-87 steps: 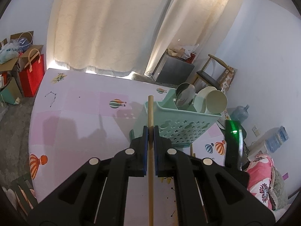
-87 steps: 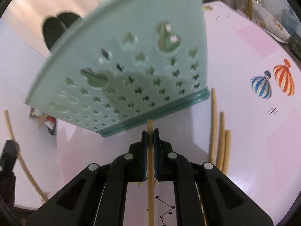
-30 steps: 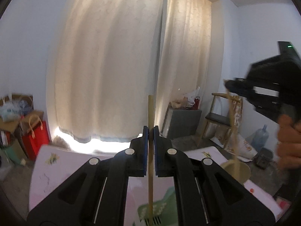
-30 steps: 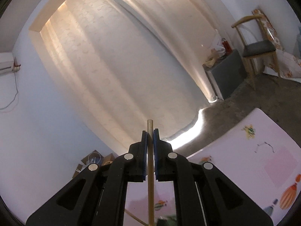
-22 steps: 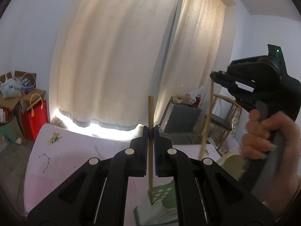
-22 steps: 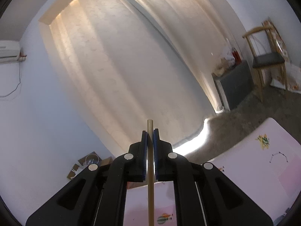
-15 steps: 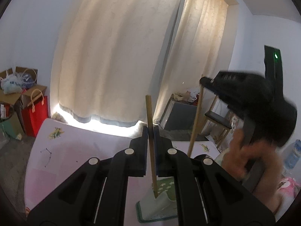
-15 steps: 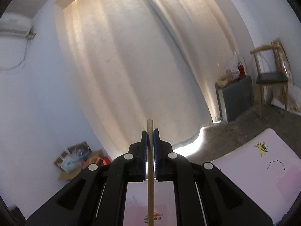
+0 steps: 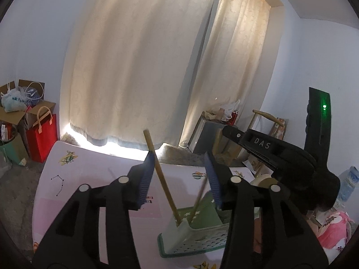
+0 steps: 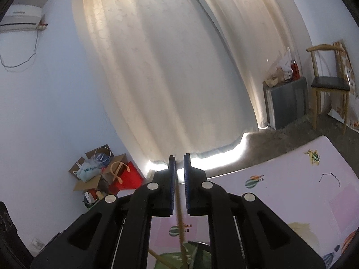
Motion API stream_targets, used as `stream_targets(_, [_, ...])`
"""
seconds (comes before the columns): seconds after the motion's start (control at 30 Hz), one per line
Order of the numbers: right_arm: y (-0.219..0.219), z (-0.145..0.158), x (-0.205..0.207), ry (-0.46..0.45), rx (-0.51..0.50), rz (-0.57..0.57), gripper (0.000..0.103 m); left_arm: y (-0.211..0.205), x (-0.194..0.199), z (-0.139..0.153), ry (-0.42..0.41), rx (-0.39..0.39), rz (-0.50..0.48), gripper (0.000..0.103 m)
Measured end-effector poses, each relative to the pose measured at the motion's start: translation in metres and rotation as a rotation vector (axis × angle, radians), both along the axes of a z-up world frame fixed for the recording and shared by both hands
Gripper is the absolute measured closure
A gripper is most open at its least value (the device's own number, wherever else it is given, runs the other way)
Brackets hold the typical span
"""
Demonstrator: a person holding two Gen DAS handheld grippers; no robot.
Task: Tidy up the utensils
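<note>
Here the left gripper (image 9: pixel 179 174) has just spread its jaws — its chopstick (image 9: pixel 161 179) leans free against the left pad, tip in the green basket (image 9: pixel 197 233) at 6 o'clock. The right gripper (image 10: pixel 178 183) has just been opening, jaws slightly apart around a second chopstick (image 10: pixel 180 224) dropping in. Risk: either stick snags a pad on withdrawal — tipping out.

A pale green basket (image 9: pixel 197 235) pierced with star-shaped holes holds tan wooden chopsticks (image 9: pixel 160 179). The surface (image 9: pixel 89 179) is pink and white, printed with striped hot-air balloons and black constellations. Cream curtains (image 9: pixel 143 67), a red bag (image 9: pixel 42 141).
</note>
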State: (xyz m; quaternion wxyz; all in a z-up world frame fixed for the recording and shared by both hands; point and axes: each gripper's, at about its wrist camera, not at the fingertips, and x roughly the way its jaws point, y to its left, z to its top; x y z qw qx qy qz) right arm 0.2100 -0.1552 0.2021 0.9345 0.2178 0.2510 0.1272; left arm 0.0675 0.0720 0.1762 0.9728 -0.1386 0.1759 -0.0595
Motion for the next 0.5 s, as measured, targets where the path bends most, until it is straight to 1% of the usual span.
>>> stream_targets(0.03, [-0.002, 0.002, 0.0, 0.006, 0.004, 0.001, 0.081, 0.0, -0.001, 0.001, 0.001, 0.003, -0.001, 0.058])
stream_targets(0.07, [-0.004, 0.005, 0.0, 0.011, 0.01, 0.002, 0.079, -0.001, -0.003, 0.004, 0.003, 0.004, -0.004, 0.058])
stream_targets(0.27, [-0.022, 0.028, -0.019, 0.0, 0.019, -0.002, 0.077, -0.007, -0.023, 0.018, 0.022, 0.019, 0.003, 0.055])
stream_targets(0.33, [-0.029, 0.033, -0.025, 0.003, 0.023, -0.009, 0.07, -0.009, -0.031, 0.02, 0.036, 0.032, 0.014, 0.053])
stream_targets(0.43, [-0.037, 0.037, -0.024, 0.053, 0.033, 0.01, 0.069, -0.016, -0.037, 0.022, 0.067, 0.062, 0.019, 0.052])
stream_targets(0.5, [-0.043, 0.036, -0.022, 0.099, 0.04, 0.018, 0.069, -0.024, -0.037, 0.02, 0.104, 0.088, 0.002, 0.052])
